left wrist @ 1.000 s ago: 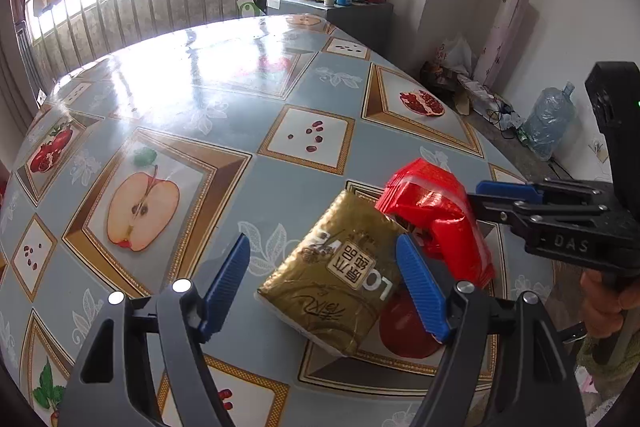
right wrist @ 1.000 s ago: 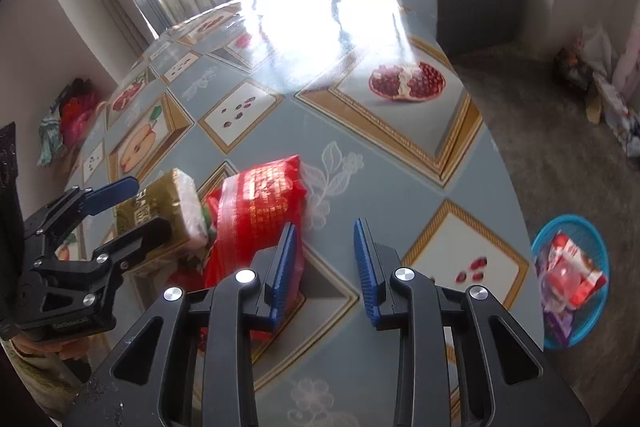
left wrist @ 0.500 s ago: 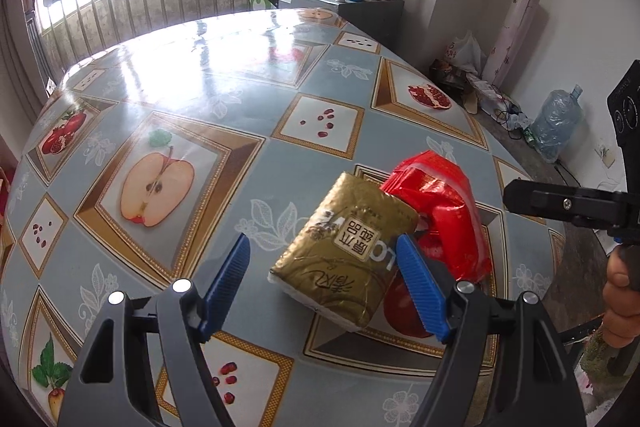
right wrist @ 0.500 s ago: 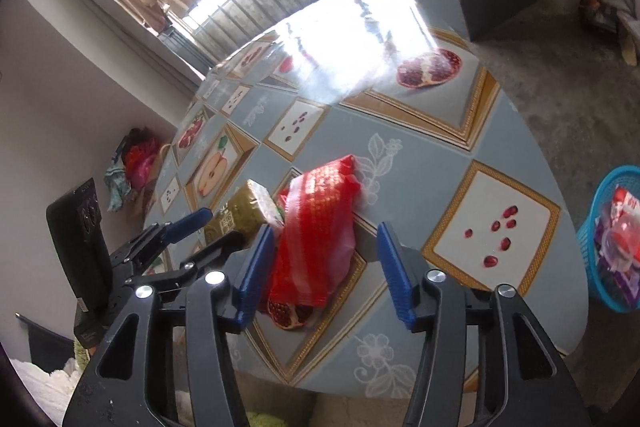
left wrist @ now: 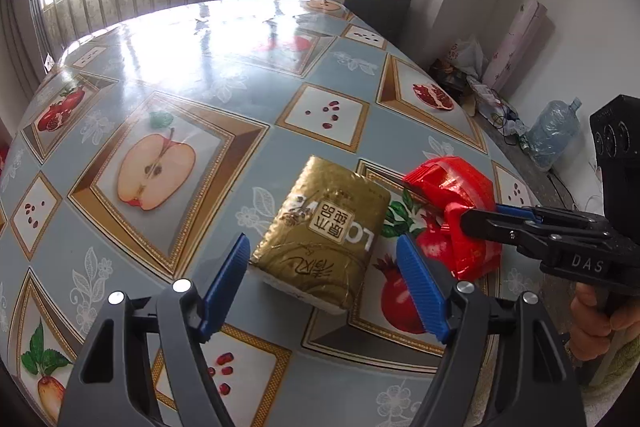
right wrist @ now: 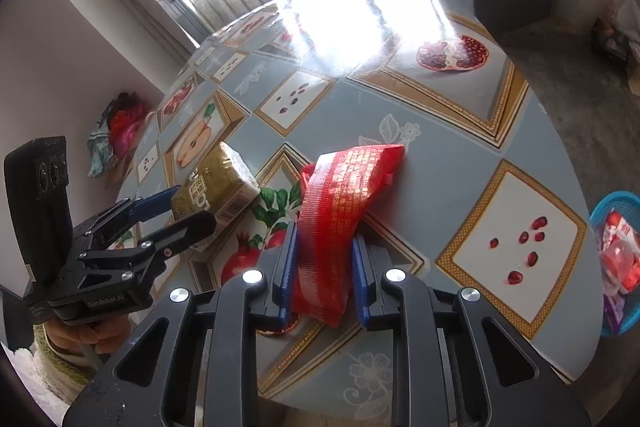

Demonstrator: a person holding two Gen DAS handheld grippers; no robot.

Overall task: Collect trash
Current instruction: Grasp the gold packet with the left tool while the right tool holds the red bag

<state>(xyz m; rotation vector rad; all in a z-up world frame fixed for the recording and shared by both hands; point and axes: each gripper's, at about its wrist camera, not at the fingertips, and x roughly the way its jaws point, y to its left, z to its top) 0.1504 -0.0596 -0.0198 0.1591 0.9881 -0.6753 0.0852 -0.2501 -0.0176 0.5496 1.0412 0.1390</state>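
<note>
We have the right gripper (right wrist: 325, 269) clenched on the near end of the red wrapper (right wrist: 340, 215), which rests on the table (right wrist: 448, 155) near its edge, just beside the gold pack (left wrist: 326, 233). The left gripper (left wrist: 328, 281) is released, its jaws spread wide on either side of the gold pack's near end without touching it. To do this well, we should lift the wrapper straight up before swinging it, so its loose far end does not drag the gold pack along. It looks thin and crinkly, so a firm pinch matters more than depth. The blue basket (right wrist: 616, 263) on the floor past the table edge already holds trash, and we judge it the place to drop. The left can then close squarely across the gold pack.
</note>
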